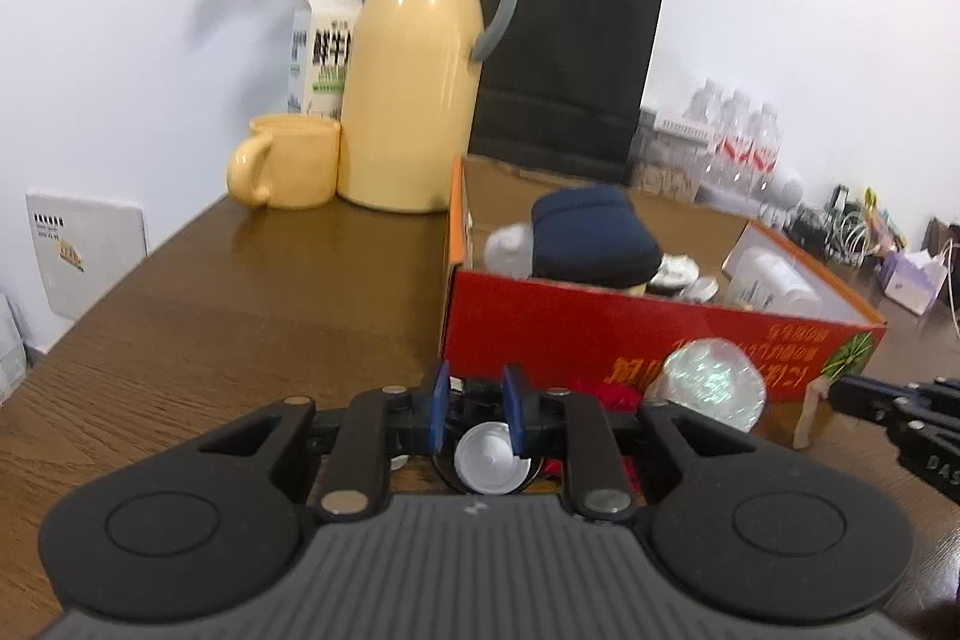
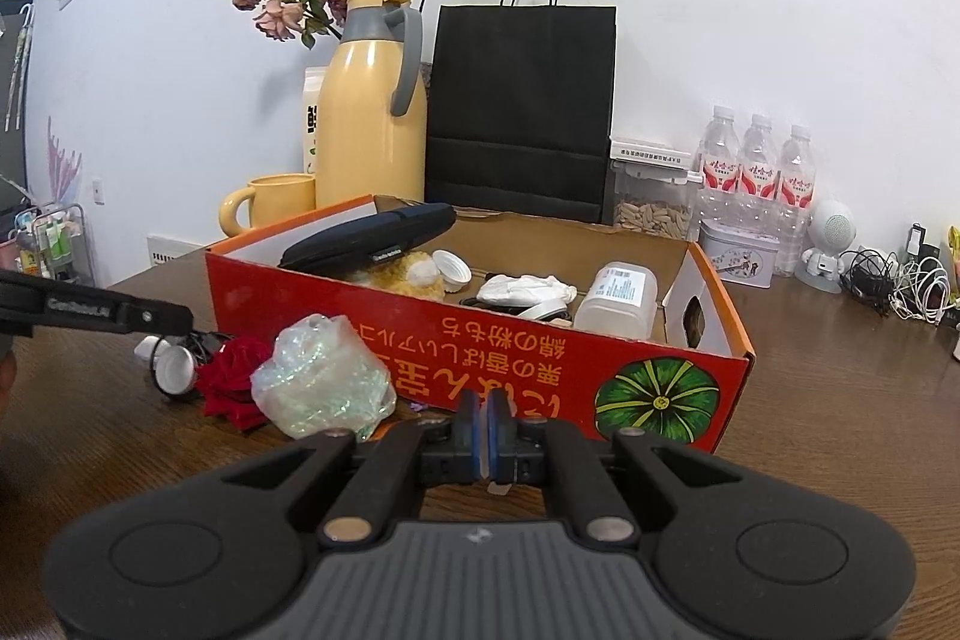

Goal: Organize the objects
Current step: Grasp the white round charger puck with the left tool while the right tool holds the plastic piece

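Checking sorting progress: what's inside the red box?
In the red box: a dark case, white cap, crumpled tissue, clear jar. The case hides part of something yellow.

Left gripper (image 1: 477,409): tilted slightly down, blue pads (image 1: 440,403) drawn in with a narrow gap left, clamped on something dark I can't identify. Right gripper (image 2: 482,427): same shallow downward tilt, pads (image 2: 471,424) pressed flat together, nothing between. Left's finger reaches in from the right gripper's left side.

Dark wood-grain desk (image 2: 840,400) with a soft sheen; red printed cardboard box (image 2: 540,340) — matt; glossy yellow jug (image 2: 372,124), upper left; crinkled iridescent plastic wrap (image 2: 324,376); matt black paper bag (image 2: 522,100).
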{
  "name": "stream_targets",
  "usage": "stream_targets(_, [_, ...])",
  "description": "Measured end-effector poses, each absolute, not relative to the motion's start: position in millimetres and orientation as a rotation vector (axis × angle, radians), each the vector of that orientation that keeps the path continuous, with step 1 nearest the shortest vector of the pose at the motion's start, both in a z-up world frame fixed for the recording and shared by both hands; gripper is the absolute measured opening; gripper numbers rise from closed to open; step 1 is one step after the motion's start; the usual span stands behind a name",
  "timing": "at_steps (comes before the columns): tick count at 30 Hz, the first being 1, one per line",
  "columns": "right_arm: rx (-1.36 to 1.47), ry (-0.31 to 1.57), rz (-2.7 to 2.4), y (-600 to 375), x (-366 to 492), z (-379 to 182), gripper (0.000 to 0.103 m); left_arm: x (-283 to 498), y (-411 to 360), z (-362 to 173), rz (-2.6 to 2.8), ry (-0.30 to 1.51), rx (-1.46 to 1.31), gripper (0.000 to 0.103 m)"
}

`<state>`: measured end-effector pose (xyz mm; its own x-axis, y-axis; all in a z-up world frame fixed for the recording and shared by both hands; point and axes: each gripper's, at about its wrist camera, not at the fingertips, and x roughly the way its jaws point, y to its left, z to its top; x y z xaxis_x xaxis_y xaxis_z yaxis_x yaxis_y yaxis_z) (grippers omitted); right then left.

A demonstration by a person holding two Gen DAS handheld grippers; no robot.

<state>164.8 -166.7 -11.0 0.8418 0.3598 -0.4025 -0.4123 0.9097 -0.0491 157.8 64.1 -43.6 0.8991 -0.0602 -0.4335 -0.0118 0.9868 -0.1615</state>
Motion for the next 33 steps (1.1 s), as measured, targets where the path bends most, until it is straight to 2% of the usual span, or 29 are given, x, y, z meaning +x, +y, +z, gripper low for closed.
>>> stream_targets(1, [-0.136,0.398,0.409,-166.7,164.8,-10.9,0.002,155.0,63.3,-41.7,-0.023,0.439,-0.163,0.019])
stream_targets(3, [-0.136,0.398,0.409,-166.7,164.7,-11.0,0.002,150.1,62.5,-37.7,-0.027,0.420,-0.166,0.007])
stream_targets(15, [-0.137,0.395,0.409,-166.3,164.4,-9.9,0.002,135.6,63.4,-26.0,-0.046,0.379,-0.182,0.003])
stream_targets(17, [-0.137,0.395,0.409,-166.2,164.2,-10.0,0.002,136.5,64.4,-28.2,-0.029,0.406,-0.181,0.009])
stream_targets(18, [-0.138,0.394,0.409,-165.7,164.4,-9.8,0.002,136.7,64.4,-30.2,-0.025,0.422,-0.176,0.019])
stream_targets(19, [-0.138,0.395,0.409,-166.4,164.7,-9.5,0.002,136.7,63.9,-32.7,-0.024,0.439,-0.168,0.037])
stream_targets(21, [-0.138,0.393,0.410,-166.4,164.7,-9.0,0.002,133.9,60.5,-37.2,-0.019,0.456,-0.144,0.051])
stream_targets(23, [-0.139,0.391,0.411,-166.3,164.8,-8.5,0.002,130.7,53.9,-40.8,-0.021,0.476,-0.103,0.055])
stream_targets(25, [-0.140,0.389,0.412,-167.1,163.6,-9.0,0.002,130.6,47.0,-45.3,-0.016,0.502,-0.065,0.070])
stream_targets(27, [-0.141,0.387,0.412,-167.2,163.3,-9.1,0.002,130.5,41.2,-50.3,0.005,0.520,-0.030,0.077])
stream_targets(29, [-0.141,0.386,0.412,-167.1,163.1,-9.4,0.002,131.3,36.9,-54.6,0.033,0.531,0.003,0.078])
stream_targets(31, [-0.142,0.386,0.412,-166.8,163.2,-9.5,0.002,136.3,36.0,-57.5,0.045,0.562,0.012,0.087])
stream_targets(33, [-0.142,0.386,0.413,-167.1,163.3,-9.6,0.002,142.2,38.4,-59.9,0.058,0.593,-0.006,0.088])
